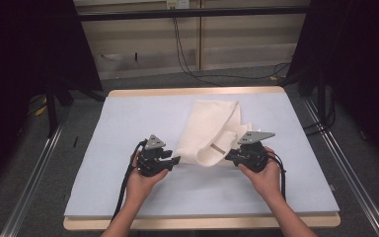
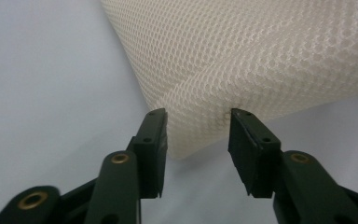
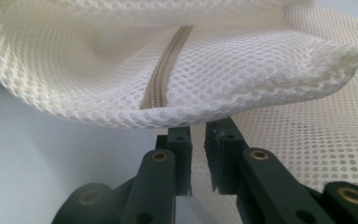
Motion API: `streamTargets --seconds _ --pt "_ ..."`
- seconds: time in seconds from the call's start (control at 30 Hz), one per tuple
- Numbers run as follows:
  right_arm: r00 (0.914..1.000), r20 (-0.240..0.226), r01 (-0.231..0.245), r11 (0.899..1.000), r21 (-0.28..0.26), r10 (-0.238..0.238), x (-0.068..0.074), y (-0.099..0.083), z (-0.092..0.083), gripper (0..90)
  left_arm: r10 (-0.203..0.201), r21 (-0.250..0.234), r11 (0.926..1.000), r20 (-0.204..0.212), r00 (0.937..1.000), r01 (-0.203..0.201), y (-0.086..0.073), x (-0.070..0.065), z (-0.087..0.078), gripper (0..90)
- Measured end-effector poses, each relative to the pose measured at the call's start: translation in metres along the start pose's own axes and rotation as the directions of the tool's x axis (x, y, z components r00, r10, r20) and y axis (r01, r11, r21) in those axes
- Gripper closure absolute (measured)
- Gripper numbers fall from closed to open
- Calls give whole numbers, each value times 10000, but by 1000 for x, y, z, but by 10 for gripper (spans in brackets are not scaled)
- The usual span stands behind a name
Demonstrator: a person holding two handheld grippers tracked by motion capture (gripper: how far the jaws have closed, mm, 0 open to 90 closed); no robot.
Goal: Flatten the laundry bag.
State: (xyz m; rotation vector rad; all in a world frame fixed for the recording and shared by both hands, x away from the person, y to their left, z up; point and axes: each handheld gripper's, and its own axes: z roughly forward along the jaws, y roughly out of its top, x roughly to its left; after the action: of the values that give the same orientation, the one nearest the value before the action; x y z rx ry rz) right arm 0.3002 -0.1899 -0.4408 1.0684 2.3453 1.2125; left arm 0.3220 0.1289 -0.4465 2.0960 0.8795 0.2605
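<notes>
The high view looks forward and down over the pale blue padded table [image 1: 128, 128]; both gripper views sit close against the cream mesh laundry bag [image 1: 209, 131], their shared subject.

From my screen, the high view is lit evenly from overhead: the pad [image 1: 128, 128] reads pale and flat, with soft, short shadows under the bag [image 1: 212, 133] and both hands. The corners fall off into near black (dark drapes, no detail there). That picture is a bit soft and grainy but not smeared. In the left gripper view the mesh [image 2: 261, 56] is sharp mid-frame and blurs toward the top; the near jaw bases are out of focus. In the right gripper view I get bright, almost washed-out mesh [image 3: 98, 60] at upper left, a crisp zip [image 3: 161, 74], and a soft shadow beneath the fold.
</notes>
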Motion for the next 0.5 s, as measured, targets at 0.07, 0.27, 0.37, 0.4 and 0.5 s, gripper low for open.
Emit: streamTargets --seconds 0.07,0.27,0.37,0.4,0.5 --pt "10000 -15 0 10000 -19 0 0 0 0 805 -46 84 10000 109 9999 45 0 -1 0 483" --pt "9998 -180 50 9997 -254 -55 9 2 -5 804 656 469 9966 418 9970 -675 4 -15 3 243" --pt "9998 -171 110 9996 -250 -115 10 3 -6 804 1257 321 9915 148 9920 -1261 10 -22 4 158" --pt "9998 -173 82 9997 -230 -86 10 3 -5 804 1382 202 9901 225 9901 -1387 12 -23 4 140" --pt "9997 -216 73 9998 -184 -77 11 5 -2 804 1499 202 9884 254 9884 -1504 18 -28 6 100"
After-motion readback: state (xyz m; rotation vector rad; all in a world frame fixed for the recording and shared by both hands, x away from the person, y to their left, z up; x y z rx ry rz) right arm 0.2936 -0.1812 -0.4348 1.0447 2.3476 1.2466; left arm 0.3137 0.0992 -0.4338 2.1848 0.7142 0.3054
